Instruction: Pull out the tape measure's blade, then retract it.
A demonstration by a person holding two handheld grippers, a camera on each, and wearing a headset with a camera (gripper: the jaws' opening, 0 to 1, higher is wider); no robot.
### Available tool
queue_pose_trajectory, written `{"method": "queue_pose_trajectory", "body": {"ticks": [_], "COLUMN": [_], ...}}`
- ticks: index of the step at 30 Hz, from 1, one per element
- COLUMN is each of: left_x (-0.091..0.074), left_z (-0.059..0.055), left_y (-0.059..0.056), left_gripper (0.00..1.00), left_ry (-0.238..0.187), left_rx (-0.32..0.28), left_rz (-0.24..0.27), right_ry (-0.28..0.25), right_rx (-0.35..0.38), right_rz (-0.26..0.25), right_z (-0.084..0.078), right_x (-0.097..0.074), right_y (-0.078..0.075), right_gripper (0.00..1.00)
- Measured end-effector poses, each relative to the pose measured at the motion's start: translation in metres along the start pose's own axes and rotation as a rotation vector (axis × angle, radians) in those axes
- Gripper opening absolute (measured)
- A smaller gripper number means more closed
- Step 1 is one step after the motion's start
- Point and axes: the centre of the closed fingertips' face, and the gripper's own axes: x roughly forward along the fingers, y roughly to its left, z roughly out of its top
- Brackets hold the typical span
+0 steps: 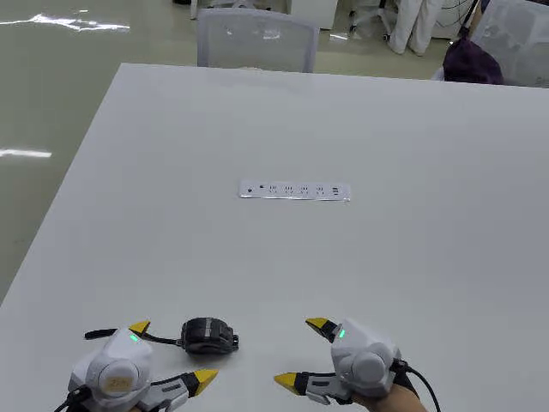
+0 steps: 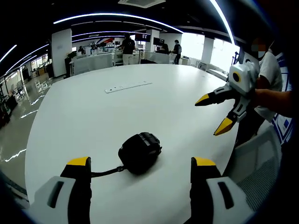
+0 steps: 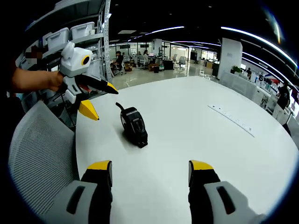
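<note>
The white worktop [image 1: 386,283] is spanning the frame, a power strip [image 1: 294,190] lying at centre. The left tool [image 1: 172,351] and right tool [image 1: 302,352] are hovering along the bottom edge, wide open, empty. The black tape measure [image 1: 208,336] is sitting lower left, just ahead of the left tool.

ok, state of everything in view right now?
tape measure: blade in, lying flat, not gripped
left gripper: open, empty
right gripper: open, empty
power strip: nothing plugged in
chair: unoccupied
</note>
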Motion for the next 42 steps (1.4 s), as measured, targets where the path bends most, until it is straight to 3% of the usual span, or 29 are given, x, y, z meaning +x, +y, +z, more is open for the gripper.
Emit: {"method": "queue_pose_trajectory", "body": {"ticks": [6,18,23,32,42], "left_x": [-0.011,-0.035,-0.042,-0.047,-0.052], "left_z": [-0.004,0.004,0.002,-0.004,-0.002], "left_y": [-0.001,-0.004,-0.009,-0.013,-0.007], "left_gripper": [0.90,0.95,0.99,0.99,0.99], "left_ry": [-0.002,-0.015,-0.034,-0.019,-0.027], "left_rx": [-0.008,-0.011,-0.005,0.006,0.003], "left_rz": [-0.022,-0.038,-0.076,-0.109,-0.089], "right_ry": [0.001,-0.039,-0.048,-0.060,-0.055], "right_rx": [0.038,0.103,0.127,0.136,0.148], "right_rz": [-0.042,-0.077,-0.082,-0.093,-0.090], "right_z": [-0.003,0.001,-0.001,-0.004,-0.003], "right_x": [-0.021,-0.051,-0.060,-0.074,-0.080], "right_y": [0.000,0.005,0.006,0.004,0.002], "right_gripper": [0.75,0.89,0.92,0.96,0.99]}}
